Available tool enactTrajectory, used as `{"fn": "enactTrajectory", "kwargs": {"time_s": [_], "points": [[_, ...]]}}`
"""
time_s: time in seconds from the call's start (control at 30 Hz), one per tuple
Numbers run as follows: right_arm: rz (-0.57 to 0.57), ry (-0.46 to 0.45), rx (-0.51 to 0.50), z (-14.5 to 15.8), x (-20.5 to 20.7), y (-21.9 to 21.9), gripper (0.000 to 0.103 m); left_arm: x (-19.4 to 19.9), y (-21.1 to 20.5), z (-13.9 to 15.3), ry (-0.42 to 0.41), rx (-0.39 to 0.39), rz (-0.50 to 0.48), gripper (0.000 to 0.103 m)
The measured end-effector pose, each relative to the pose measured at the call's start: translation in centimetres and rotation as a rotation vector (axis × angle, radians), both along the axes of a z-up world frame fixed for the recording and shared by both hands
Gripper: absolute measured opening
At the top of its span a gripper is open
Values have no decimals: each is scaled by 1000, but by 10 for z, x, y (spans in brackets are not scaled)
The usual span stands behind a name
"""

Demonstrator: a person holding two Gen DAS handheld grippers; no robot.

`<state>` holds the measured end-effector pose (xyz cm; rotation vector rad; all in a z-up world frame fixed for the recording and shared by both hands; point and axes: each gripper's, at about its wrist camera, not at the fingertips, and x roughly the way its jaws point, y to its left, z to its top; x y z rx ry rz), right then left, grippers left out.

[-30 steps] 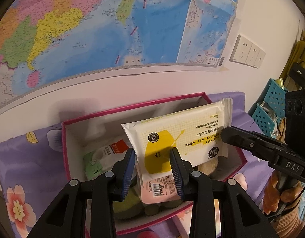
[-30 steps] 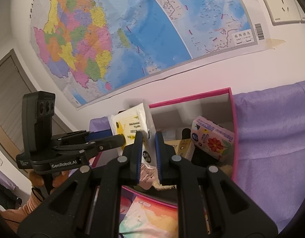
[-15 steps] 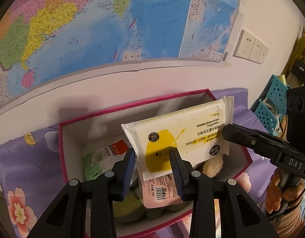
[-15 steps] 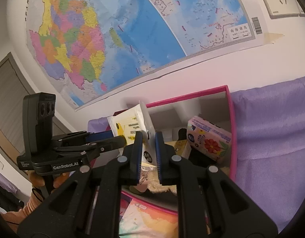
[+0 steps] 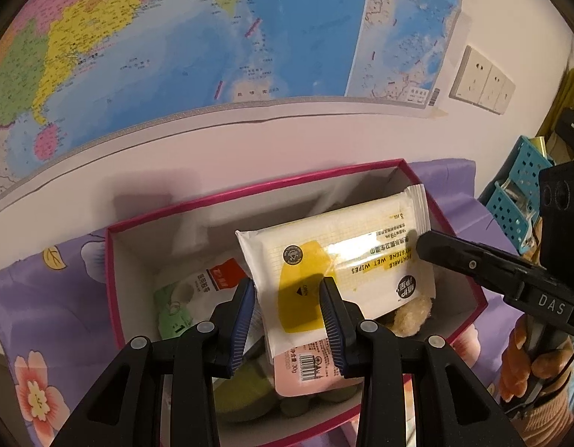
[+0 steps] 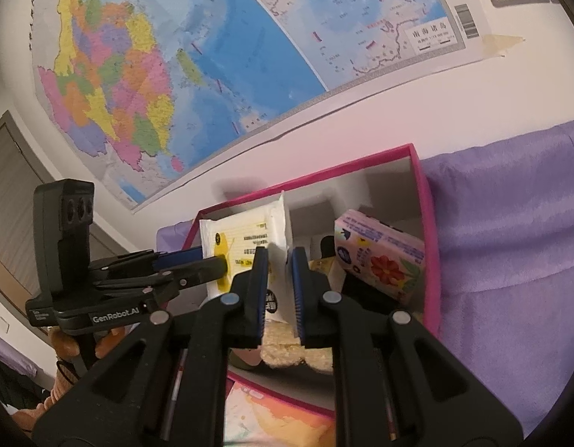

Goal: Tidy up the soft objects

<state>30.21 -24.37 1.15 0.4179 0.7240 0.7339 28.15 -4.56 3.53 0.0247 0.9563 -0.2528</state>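
A white and yellow wet wipes pack [image 5: 343, 260] is held over the open pink-rimmed box [image 5: 249, 190]. My left gripper [image 5: 287, 313] is shut on the pack's near end. My right gripper [image 6: 278, 283] is shut on its other end [image 6: 276, 257] and shows at the right of the left wrist view [image 5: 473, 264]. In the box lie a pink packet [image 5: 309, 368], a green and white pouch [image 5: 190, 298], a beige fluffy item [image 5: 413, 316] and a floral tissue pack [image 6: 376, 260].
The box sits on a purple floral cloth [image 5: 44, 298] against a white wall with a large map [image 5: 212, 37]. Wall sockets [image 5: 481, 82] are at the right. Turquoise baskets [image 5: 522, 201] stand at the far right.
Both grippers and the wipes pack have lowered slightly toward the box; the box sits higher and larger in both views. The grips are unchanged.
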Motion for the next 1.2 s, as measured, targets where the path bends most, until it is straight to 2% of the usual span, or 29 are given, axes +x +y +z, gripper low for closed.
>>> {"fn": "enactTrajectory", "kwargs": {"time_s": [0.17,0.23,0.3,0.4,0.57,0.67,0.8,0.87,0.93,1.03,1.2], "points": [[-44,5,-1,-3,5,-2,20,5,3,-1,11,-18,21,36],[-57,17,4,-5,8,-4,32,4,5,0,5,-24,29,38],[-54,10,-2,-5,7,-5,32,1,8,2,-6,-23,35,39],[-57,-8,-23,-3,2,-5,33,-12,11,7,-51,-23,34,48],[-45,-84,-67,7,-23,-4,47,-43,14,20,-150,-40,30,59],[-27,-144,-111,13,-44,-1,52,-67,17,28,-216,-54,33,72],[-18,-231,-189,15,-78,2,74,-108,25,38,-309,-90,41,86],[-18,-259,-228,12,-95,5,82,-127,29,41,-342,-90,48,89],[-23,-279,-268,6,-114,5,88,-145,30,39,-372,-81,62,103],[-28,-293,-329,-7,-137,9,89,-170,31,33,-403,-60,97,103],[-50,-287,-371,-27,-168,11,92,-195,32,12,-351,-56,181,103]]}}
